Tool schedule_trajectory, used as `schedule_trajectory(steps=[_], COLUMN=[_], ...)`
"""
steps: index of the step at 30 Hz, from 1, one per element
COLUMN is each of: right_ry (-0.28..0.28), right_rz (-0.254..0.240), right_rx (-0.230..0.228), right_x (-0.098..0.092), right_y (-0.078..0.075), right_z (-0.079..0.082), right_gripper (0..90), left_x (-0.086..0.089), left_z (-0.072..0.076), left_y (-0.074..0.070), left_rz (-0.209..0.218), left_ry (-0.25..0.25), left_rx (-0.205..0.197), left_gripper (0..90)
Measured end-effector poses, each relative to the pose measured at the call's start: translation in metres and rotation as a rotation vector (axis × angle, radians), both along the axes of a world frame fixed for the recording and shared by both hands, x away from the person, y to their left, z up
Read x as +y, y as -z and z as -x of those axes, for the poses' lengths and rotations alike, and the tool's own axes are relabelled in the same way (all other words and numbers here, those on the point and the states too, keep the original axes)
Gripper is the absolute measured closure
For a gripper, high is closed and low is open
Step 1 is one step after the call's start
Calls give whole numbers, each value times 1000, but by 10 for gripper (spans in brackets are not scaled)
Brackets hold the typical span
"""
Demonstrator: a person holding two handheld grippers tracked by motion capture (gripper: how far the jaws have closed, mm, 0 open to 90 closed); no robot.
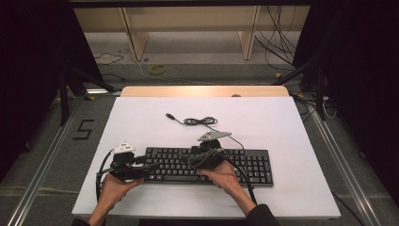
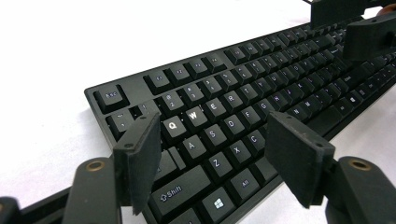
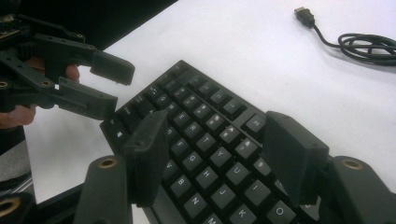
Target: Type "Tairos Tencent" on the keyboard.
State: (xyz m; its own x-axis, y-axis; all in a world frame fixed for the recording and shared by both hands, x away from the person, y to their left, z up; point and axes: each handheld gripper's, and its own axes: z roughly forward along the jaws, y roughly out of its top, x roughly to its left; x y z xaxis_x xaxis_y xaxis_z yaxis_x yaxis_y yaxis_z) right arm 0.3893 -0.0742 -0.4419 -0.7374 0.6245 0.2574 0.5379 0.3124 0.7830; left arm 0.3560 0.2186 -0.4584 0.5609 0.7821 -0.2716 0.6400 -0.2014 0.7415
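**Two open claws over a keyboard**

A black keyboard (image 1: 207,165) lies flat near the front edge of a white table (image 1: 282,122), its coiled cable (image 1: 200,121) behind it. The left gripper (image 1: 149,167) and right gripper (image 1: 186,157) hover over the keys, both released, grasping nothing.

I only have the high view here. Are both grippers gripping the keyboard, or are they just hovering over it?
Observer: Neither grips it. The left gripper stands open above the keyboard, over the letter keys at the Esc end.
Operator: And the right gripper?
Observer: The right gripper is open too, with keys showing between its jaws and nothing clamped.
Operator: Is the cable plugged into anything?
Observer: No. The plug lies free on the white table, with the cable coiled beside it.
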Motion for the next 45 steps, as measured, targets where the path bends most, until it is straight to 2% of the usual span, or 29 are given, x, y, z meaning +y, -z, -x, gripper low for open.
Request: schedule_trajectory(steps=[11,20,25,31,39,45], right_ry=[22,29,29,19,11,8], right_rz=[-11,-17,-17,-15,-6,-1], right_rx=[-6,-20,-22,-26,-28,-23], right_x=[-14,-22,-27,-31,-37,-42], right_y=[1,-1,-1,0,3,7], right_z=[6,12,16,24,34,39], right_gripper=[378,377,368,362,353,351], left_x=[-2,-8,-11,-18,-29,-36], left_z=[-3,-7,-10,-17,-27,-32], left_y=[1,1,0,1,4,7], left_rz=[-8,-19,-23,-31,-69,-94], left_ry=[0,13,26,55,86,102], left_rx=[2,-3,-3,-7,9,21], left_gripper=[355,405,487,638,800,877])
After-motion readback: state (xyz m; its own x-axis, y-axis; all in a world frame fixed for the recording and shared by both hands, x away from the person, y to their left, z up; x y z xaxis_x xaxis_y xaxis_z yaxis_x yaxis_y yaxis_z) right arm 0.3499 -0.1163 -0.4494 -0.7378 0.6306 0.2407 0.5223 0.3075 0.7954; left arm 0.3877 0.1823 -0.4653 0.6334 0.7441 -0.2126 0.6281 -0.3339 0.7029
